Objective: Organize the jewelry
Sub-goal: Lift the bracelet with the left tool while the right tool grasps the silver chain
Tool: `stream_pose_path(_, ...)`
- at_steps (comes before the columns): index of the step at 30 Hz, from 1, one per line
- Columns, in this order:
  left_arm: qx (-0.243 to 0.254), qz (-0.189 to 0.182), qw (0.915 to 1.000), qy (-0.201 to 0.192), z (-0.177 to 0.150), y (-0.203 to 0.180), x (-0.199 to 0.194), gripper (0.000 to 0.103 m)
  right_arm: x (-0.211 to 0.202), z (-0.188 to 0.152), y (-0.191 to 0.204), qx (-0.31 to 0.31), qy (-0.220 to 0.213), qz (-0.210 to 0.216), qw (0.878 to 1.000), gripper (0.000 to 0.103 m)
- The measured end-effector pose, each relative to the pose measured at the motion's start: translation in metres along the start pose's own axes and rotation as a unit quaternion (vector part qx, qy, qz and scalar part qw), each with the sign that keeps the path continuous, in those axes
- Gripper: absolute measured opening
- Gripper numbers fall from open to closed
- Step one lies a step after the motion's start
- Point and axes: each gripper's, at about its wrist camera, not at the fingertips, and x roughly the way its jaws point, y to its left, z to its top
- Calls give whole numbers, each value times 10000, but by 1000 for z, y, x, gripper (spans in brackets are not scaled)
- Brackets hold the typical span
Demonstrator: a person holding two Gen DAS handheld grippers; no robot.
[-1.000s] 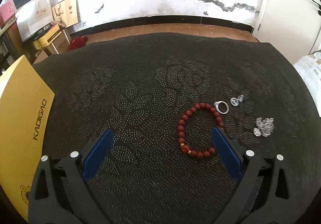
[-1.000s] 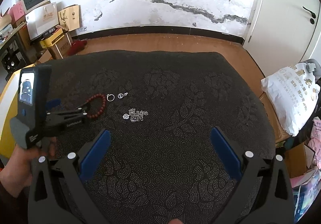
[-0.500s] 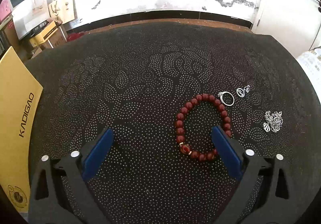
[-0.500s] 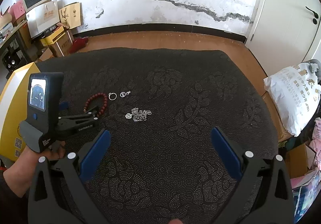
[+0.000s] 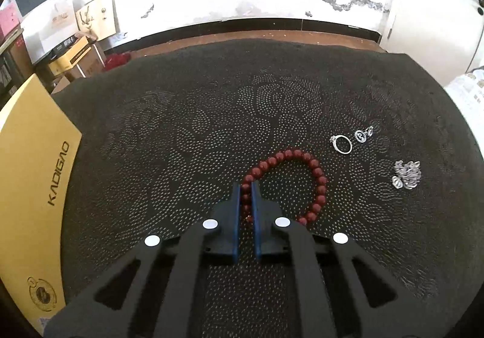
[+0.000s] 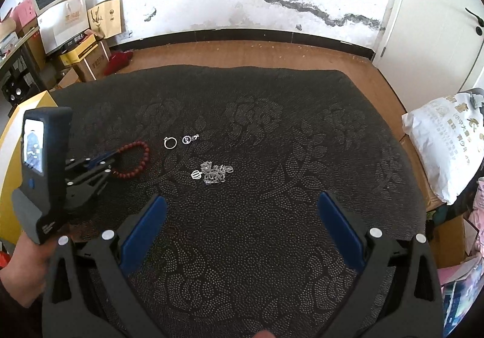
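Note:
A red bead bracelet (image 5: 305, 168) lies on the black patterned cloth (image 5: 187, 132). My left gripper (image 5: 245, 186) is shut on the bracelet's left side, with beads showing between the blue pads. The bracelet (image 6: 137, 161) and the left gripper (image 6: 110, 156) also show in the right wrist view. A silver ring (image 5: 342, 143), a small silver charm (image 5: 363, 134) and a heap of silver chain (image 5: 407, 177) lie to the right of the bracelet. My right gripper (image 6: 242, 217) is open and empty above the cloth, nearer than the chain (image 6: 213, 173).
A yellow box lid marked KADIGAO (image 5: 30, 174) lies at the cloth's left edge. Boxes and paper bags (image 6: 75, 32) stand by the far wall. A white bag (image 6: 447, 141) sits on the right. Wooden floor (image 6: 242, 53) lies beyond the cloth.
My left gripper has closed from wide open onto the left side of the bead bracelet. The right gripper has stayed open, hardly moving.

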Motion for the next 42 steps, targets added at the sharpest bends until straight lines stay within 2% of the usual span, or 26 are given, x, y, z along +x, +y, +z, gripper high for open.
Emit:
stream_pose_path(7, 10, 85, 9997, -228, 13, 16, -48, 7, 17, 2, 8, -68, 162, 88, 9998, 96)
stream_pose_path(15, 143, -90, 9992, -351, 5, 27, -88, 7, 78, 0, 21, -260, 678, -151, 9972, 96)
stream_pose_path(20, 211, -231, 9987, -404, 3, 30, -99, 7, 114, -5, 24, 207, 963, -100, 9951, 97)
stream_pose_path(24, 178, -256, 9986, -430, 6, 37, -103, 7, 119, -1, 36, 230, 665, -288, 9971, 97)
stream_pose_path(28, 93, -269, 9987, -417, 4, 49, -104, 7, 122, -1, 37, 433, 532, -239, 9974, 97)
stream_pose_path(31, 63, -269, 9988, -405, 3, 56, -105, 7, 121, -1, 38, 325, 402, -189, 9985, 82)
stream_pose_path(33, 44, -275, 9988, -405, 2, 60, -106, 7, 116, -2, 45, 148, 286, -55, 9995, 61)
stream_pose_path(34, 37, -278, 9988, -410, 2, 62, -107, 7, 115, -2, 46, 113, 270, -40, 9996, 57)
stream_pose_path(35, 41, -288, 9987, -418, 2, 63, -108, 7, 114, -2, 48, 68, 264, 5, 9996, 49)
stream_pose_path(36, 42, -293, 9986, -428, 3, 62, -108, 7, 112, -2, 50, 16, 250, 44, 9997, 30)
stream_pose_path(37, 39, -294, 9986, -437, 3, 62, -109, 7, 111, -3, 50, -1, 223, 66, 9997, 18)
stream_pose_path(42, 18, -299, 9985, -455, 3, 63, -110, 7, 110, -2, 42, 69, 260, 174, 9995, 15)
